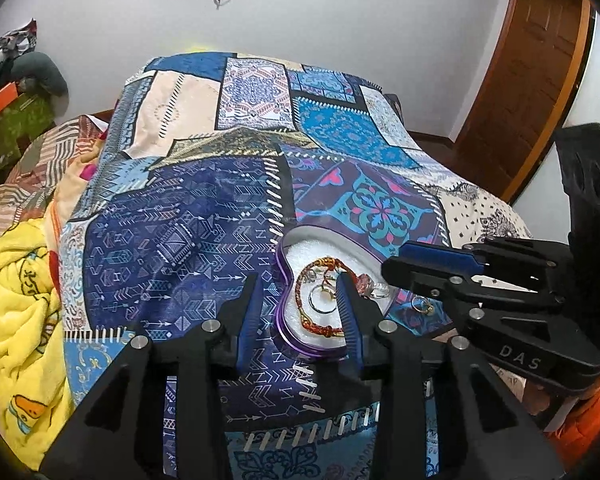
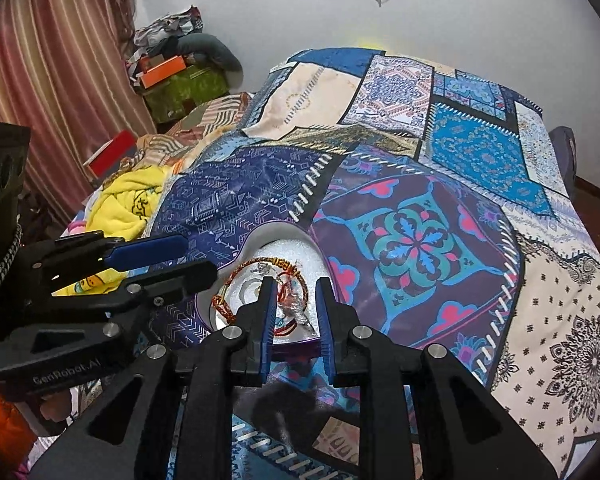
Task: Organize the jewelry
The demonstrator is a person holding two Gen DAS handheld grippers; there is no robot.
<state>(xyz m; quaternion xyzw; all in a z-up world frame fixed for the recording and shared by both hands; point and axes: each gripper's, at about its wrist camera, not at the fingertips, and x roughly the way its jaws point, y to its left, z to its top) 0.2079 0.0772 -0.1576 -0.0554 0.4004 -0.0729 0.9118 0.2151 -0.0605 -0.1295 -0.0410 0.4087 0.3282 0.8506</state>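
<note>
Item: heart-shaped box, purple rim, white foam lining, lid off or absent. It lies on the patchwork bedspread, near the front edge of the bed.

Contents, as far as they can be read:
- 1 red and gold braided bracelet, looped round the inside of the box.
- 1 plain ring inside that loop.
- Some small silver pieces and a scrap of clear wrap on the right side; too tangled to count.

Outside the box: 1 small gold ring on the spread, just right of the rim.

Tools:
- Left gripper: released, jaws wide apart. 1 finger is over the foam at the bracelet, the other over the spread left of the rim. It grasps nothing.
- Right gripper: jaws parted, poised low over the near right part of the box, with red thread and wrap showing between the pads. Whether anything is pinched, I cannot tell; the gap suggests not.

Progress, by judgement: well on. Most pieces appear to be already in the box. Left to do: the stray gold ring, probably some tidying of the tangle, and closing, if there is a lid. No lid is in view.
</note>
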